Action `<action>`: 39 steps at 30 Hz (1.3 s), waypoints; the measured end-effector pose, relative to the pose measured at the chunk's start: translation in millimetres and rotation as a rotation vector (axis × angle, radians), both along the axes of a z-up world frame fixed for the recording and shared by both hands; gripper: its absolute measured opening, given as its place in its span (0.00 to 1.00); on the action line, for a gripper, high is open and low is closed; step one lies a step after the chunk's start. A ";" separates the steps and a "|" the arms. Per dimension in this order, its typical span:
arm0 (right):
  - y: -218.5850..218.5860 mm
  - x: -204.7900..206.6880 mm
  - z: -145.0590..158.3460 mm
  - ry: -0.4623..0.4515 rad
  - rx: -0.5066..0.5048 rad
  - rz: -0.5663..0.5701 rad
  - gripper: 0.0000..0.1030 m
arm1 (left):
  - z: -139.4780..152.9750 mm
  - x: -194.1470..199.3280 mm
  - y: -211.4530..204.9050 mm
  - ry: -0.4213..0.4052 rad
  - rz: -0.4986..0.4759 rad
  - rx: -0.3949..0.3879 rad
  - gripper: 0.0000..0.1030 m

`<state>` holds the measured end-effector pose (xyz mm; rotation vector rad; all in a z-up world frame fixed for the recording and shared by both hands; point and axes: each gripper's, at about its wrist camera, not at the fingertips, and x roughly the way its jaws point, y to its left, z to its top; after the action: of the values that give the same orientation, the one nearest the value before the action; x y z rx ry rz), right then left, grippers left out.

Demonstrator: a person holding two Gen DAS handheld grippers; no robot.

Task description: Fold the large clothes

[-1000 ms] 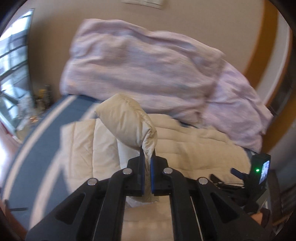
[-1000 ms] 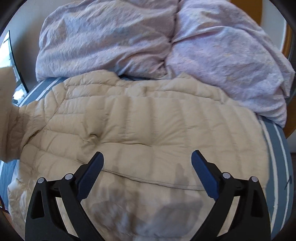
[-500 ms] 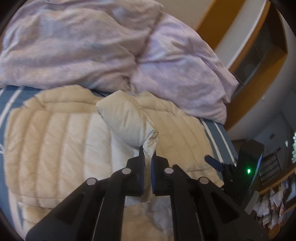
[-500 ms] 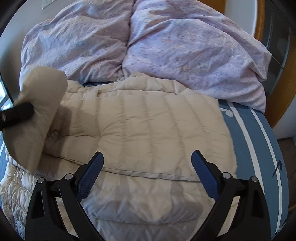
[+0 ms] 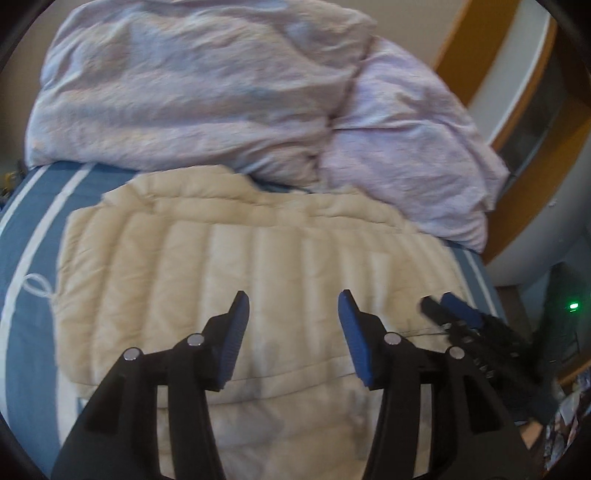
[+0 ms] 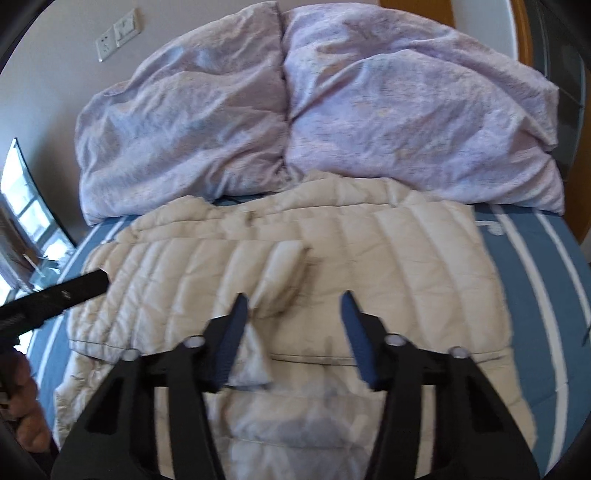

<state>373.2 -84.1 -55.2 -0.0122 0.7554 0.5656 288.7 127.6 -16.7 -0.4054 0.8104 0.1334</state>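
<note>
Cream-coloured puffy down jacket [image 5: 258, 280] is spread flat on the blue bed cover [image 5: 33, 332], right under and ahead of both grippers. It's quilted in long padded channels, kind of matte and soft looking, with a thin seam line running across it near the fingertips. In the right wrist view one sleeve [image 6: 280, 273] lies folded over the body of the jacket, ending just ahead of the left finger of the right gripper [image 6: 293, 299] — it throws a small dark shadow on the quilting beside it.

Left gripper [image 5: 293, 297] hangs over the jacket with its blue-padded fingers spread apart, nothing between them. Same for the right one: fingers wide, gripping nothing. You can see the right gripper's tip off to the right in the left wrist view, and a black bar of the left one poking in from the left edge in the right wrist view, with a bit of the person's hand [image 6: 22, 398] below it.

Beyond the jacket, straight ahead, a big rumpled lilac duvet [image 6: 314, 122] is heaped up in two lumps against the wall, crinkly fabric, its lower edge touching the jacket's far edge. The bed cover has white stripes [image 6: 554, 273] running along both sides. Wall sockets [image 6: 118, 33] sit up on the beige wall, and there's orange-brown wood trim [image 5: 532, 184] off to the right.
</note>
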 end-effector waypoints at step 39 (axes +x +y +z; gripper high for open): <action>33.6 24.2 -72.6 0.108 -0.155 -0.045 0.28 | -73.8 -1.6 46.0 0.205 0.162 0.221 0.59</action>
<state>397.3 -50.5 -127.8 -0.1086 0.9009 0.4665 287.1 173.6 -90.6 -0.2504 0.9535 0.4168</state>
